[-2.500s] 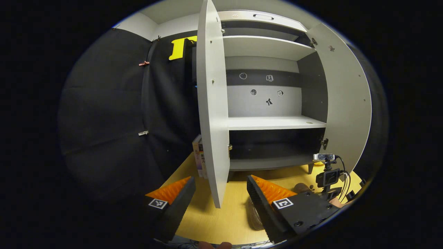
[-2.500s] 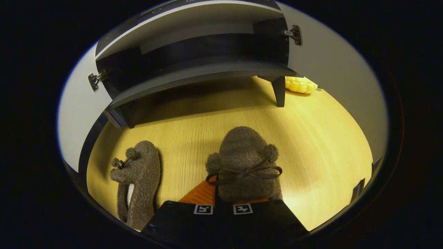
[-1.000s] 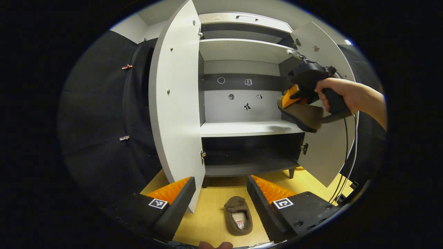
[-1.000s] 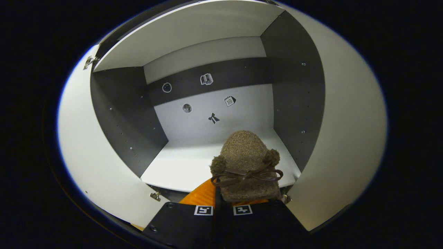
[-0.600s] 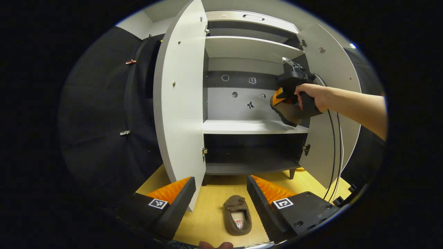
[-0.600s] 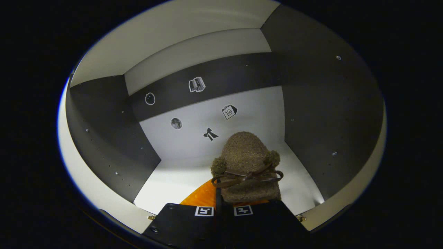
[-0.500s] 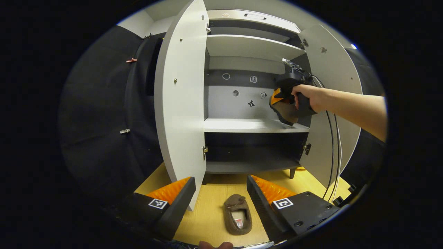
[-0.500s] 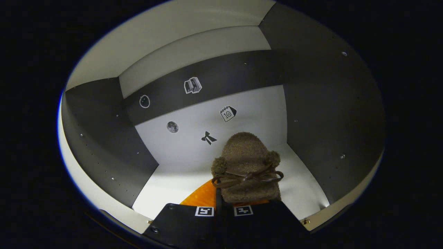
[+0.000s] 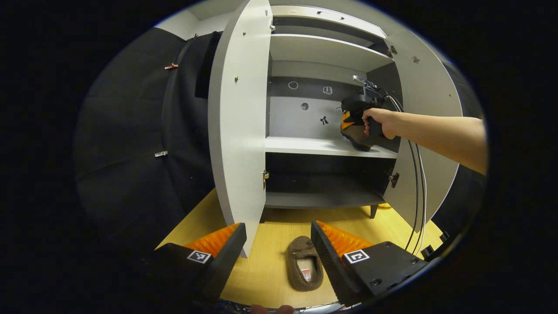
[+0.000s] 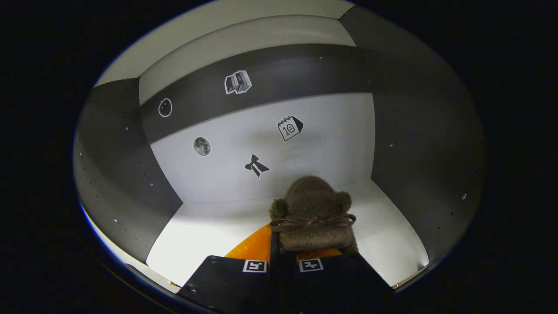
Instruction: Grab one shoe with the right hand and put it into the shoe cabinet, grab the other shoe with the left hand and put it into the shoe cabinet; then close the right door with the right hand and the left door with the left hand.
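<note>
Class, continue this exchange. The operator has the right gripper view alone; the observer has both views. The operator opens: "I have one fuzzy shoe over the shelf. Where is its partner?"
Observer: The second shoe lies on the wooden floor in front of the cabinet.
Operator: Has the other gripper got it?
Observer: No. The left gripper is open, and that shoe shows beyond its fingers, ungripped.
Operator: Are the doors shut?
Observer: No. The left door and the right door stand wide open on either side of the right gripper and its held shoe.
</note>
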`<state>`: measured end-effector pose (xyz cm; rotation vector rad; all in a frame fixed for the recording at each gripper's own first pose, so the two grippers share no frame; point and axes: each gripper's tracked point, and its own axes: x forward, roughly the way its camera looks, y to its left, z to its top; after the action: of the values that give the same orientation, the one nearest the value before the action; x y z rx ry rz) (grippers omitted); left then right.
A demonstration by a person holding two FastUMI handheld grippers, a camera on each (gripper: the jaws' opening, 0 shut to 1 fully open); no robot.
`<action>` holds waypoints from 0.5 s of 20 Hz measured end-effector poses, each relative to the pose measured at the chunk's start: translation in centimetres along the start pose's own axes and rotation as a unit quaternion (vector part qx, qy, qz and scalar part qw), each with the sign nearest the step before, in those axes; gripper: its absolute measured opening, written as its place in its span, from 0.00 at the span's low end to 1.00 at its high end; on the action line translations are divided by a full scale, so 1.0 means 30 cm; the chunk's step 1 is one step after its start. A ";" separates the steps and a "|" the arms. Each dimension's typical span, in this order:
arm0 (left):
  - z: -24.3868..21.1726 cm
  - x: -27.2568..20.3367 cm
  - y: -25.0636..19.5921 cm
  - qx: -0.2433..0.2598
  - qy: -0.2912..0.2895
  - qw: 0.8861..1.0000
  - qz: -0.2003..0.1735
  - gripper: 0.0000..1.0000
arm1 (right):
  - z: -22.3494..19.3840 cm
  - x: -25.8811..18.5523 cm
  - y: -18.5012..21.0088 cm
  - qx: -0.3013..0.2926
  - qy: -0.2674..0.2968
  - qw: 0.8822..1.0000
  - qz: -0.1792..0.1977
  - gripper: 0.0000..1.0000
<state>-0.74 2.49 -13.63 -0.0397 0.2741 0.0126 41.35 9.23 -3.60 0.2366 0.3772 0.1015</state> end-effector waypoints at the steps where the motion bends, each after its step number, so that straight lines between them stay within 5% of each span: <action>1: -0.005 0.001 0.000 0.000 0.001 1.000 0.000 0.95 | -0.008 0.002 0.009 0.000 0.003 1.000 0.002 0.12; 6: -0.007 0.004 -0.005 0.001 0.002 1.000 -0.002 0.95 | -0.014 -0.036 0.038 -0.005 -0.003 1.000 0.007 0.34; 8: -0.005 0.008 -0.011 -0.003 0.003 1.000 -0.003 0.95 | -0.013 -0.073 0.056 0.003 -0.005 1.000 0.017 0.62; 10: -0.008 0.010 -0.025 -0.006 0.004 1.000 -0.010 0.95 | -0.005 -0.130 0.073 -0.001 -0.012 1.000 0.026 0.67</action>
<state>-0.52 1.74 -13.91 -0.0533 0.2810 -0.0049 37.56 10.82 -1.81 0.2453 0.3477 0.1508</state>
